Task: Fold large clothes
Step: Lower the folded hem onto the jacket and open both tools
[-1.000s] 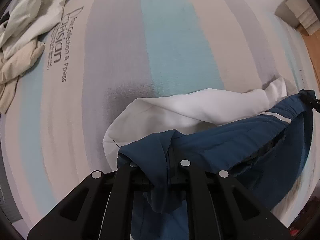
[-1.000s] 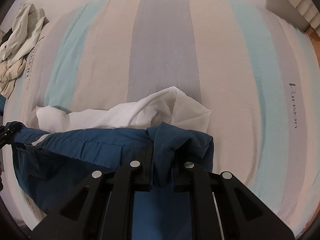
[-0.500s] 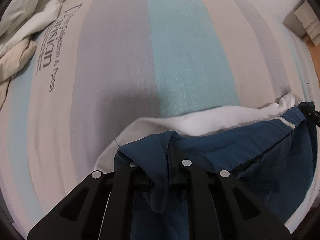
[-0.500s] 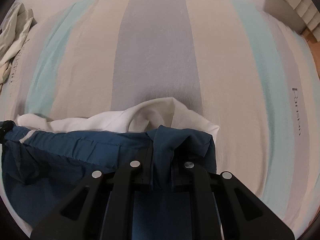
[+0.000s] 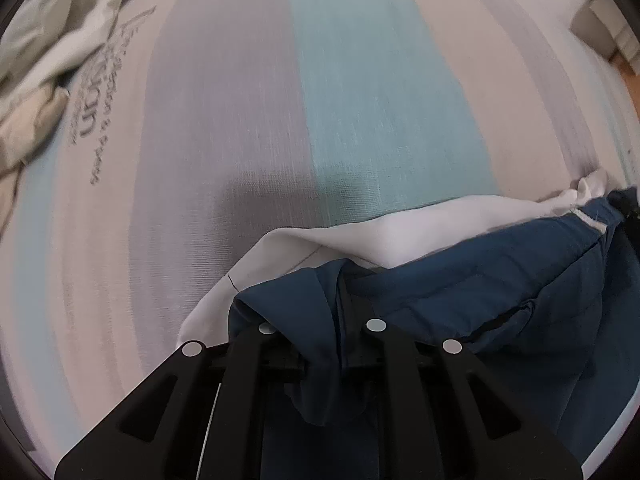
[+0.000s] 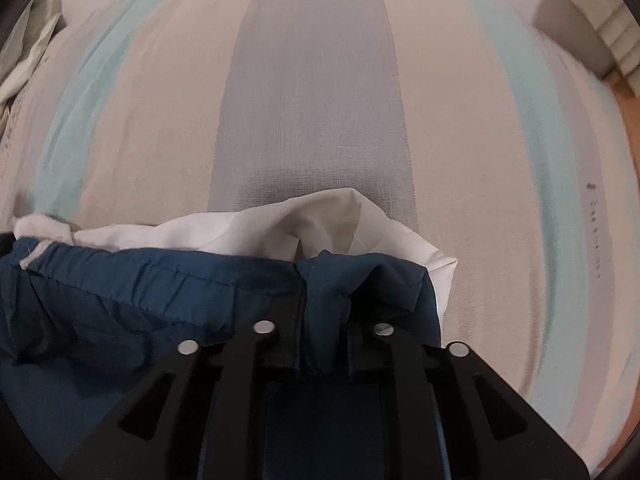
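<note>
Above the striped bed (image 5: 248, 128): blue garment (image 5: 460, 304) (white lining (image 5: 380, 236) showing) stretched between left gripper (image 5: 332, 344) and right gripper (image 6: 324, 340), jaws clamped on opposite corners. Best kept taut and level, lowered evenly.

Garment (image 5: 460, 304): dark navy-teal blue outer cloth, plain, with a white lining (image 5: 400, 232) showing along its upper edge; a thin pale grey-white strip at the blue hem, right of the left wrist frame. Bed sheet (image 5: 248, 120): broad lengthwise stripes of grey-lilac, turquoise, pinkish beige and pale blue, with dark grey printed lettering (image 5: 100, 120) at left. Heaped cloths (image 5: 44, 48), upper left: off-white, pale sage and cream-beige. Left gripper (image 5: 320, 328) and right gripper (image 6: 324, 328): matte black with small round white-grey dots. Floor strip (image 6: 624, 96), right edge: orange-brown.
</note>
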The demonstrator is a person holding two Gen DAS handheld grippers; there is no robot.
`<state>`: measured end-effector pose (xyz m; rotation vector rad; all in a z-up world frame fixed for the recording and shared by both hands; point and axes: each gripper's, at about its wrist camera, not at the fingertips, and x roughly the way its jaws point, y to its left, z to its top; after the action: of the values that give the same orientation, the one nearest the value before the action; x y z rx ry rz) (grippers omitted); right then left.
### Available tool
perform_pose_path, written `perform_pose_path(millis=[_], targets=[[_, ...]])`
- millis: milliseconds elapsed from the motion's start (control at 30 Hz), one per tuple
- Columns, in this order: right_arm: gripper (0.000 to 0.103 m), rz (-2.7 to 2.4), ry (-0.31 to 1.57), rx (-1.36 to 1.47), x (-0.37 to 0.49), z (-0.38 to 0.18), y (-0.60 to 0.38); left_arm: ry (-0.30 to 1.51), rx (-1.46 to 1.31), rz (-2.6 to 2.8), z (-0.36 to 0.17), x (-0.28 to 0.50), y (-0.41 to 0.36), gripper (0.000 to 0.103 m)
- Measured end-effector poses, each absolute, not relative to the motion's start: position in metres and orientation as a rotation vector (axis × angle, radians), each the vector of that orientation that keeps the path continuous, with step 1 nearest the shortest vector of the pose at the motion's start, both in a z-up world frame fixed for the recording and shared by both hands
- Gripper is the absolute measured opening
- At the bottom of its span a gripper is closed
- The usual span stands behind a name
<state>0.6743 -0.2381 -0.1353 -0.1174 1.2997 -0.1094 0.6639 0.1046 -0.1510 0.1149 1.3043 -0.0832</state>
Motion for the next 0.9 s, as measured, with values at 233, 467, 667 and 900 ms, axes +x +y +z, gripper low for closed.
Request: perform_pose_path(millis=[233,467,667,900], targets=[[0.063,-0.129,1.218,-0.128,0.647,-0.109,-0.229,1.257,0.133,-0.121,-0.123,0.639,0.094,0.047],[0.084,-0.110,1.160,-0.135,0.613,-0.078,-0.214,1.237,0.099,-0.118,-0.091,0.624,0.113,0.061],[0.087,-0.044,1.122,-0.148,0.578,-0.041,-0.182,1.199,0.053,-0.126,-0.057,0.597,0.125,0.082],[0.087,0.074,1.133,-0.163,0.540,-0.028,-0.135,1.124,-0.016,-0.084,-0.015,0.565,0.141,0.097]])
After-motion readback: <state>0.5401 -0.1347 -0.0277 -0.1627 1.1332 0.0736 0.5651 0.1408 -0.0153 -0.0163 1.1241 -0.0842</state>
